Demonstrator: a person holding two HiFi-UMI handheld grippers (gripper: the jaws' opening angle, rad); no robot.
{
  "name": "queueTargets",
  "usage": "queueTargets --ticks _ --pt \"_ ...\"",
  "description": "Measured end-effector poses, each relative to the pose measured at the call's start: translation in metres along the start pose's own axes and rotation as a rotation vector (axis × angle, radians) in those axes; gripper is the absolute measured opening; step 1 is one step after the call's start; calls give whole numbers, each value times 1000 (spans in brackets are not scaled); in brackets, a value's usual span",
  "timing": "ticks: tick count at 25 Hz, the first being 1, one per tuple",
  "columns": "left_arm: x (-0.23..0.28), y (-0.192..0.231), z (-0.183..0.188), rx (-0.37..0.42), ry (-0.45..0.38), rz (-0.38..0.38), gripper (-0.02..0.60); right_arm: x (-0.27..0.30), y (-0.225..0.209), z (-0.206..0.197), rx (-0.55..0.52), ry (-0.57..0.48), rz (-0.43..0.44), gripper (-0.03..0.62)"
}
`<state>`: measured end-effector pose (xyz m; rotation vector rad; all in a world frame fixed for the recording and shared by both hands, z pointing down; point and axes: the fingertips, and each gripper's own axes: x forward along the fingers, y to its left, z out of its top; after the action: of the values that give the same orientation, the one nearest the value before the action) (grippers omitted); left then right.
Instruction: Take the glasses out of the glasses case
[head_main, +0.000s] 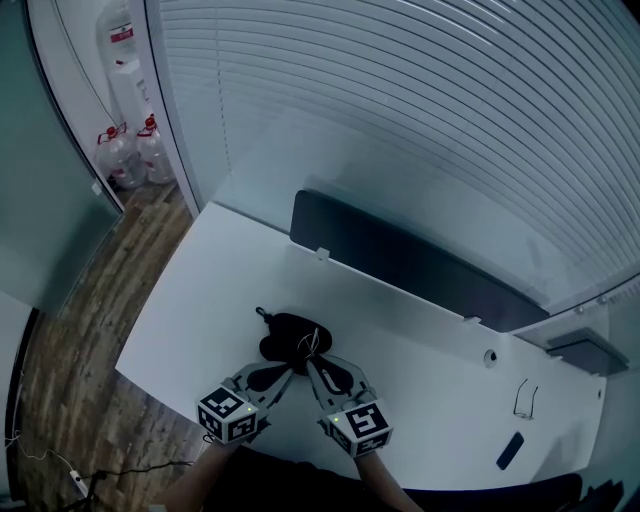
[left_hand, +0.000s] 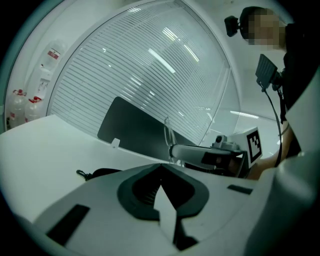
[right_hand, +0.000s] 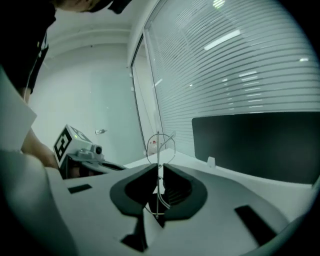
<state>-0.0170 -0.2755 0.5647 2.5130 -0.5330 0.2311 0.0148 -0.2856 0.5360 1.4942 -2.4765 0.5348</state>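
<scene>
A black glasses case (head_main: 290, 333) lies open on the white desk (head_main: 210, 300), its zip pull toward the left. My right gripper (head_main: 312, 362) is shut on thin wire-rimmed glasses (head_main: 312, 343), lifted just above the case. In the right gripper view the wire frame (right_hand: 159, 146) sticks up between the jaws of the gripper (right_hand: 158, 169). My left gripper (head_main: 291, 368) sits at the case's near edge with its jaws together. In the left gripper view the case (left_hand: 100, 173) lies beside that gripper (left_hand: 161, 166); whether it pinches the case is hidden. That view also shows the raised glasses (left_hand: 169, 139).
A dark divider panel (head_main: 400, 262) runs along the desk's far edge before the window blinds. Another pair of glasses (head_main: 525, 398) and a small black object (head_main: 510, 450) lie at the right end. Water bottles (head_main: 128, 155) stand on the floor at far left.
</scene>
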Motion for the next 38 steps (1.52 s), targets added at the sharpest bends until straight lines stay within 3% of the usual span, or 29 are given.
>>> queueTargets --ticks 5,10,22,38 --pt "-4 -5 11 3 -26 -4 3 -16 6 30 87 -109 40 44" --pt "-8 -14 32 -13 -100 -17 3 -26 5 40 84 -180 60 44" --pt "-8 -22 38 -27 -114 -26 3 -33 5 36 100 -222 102 44" --pt "-10 -45 29 -1 -92 -50 3 -57 6 21 141 -212 69 44"
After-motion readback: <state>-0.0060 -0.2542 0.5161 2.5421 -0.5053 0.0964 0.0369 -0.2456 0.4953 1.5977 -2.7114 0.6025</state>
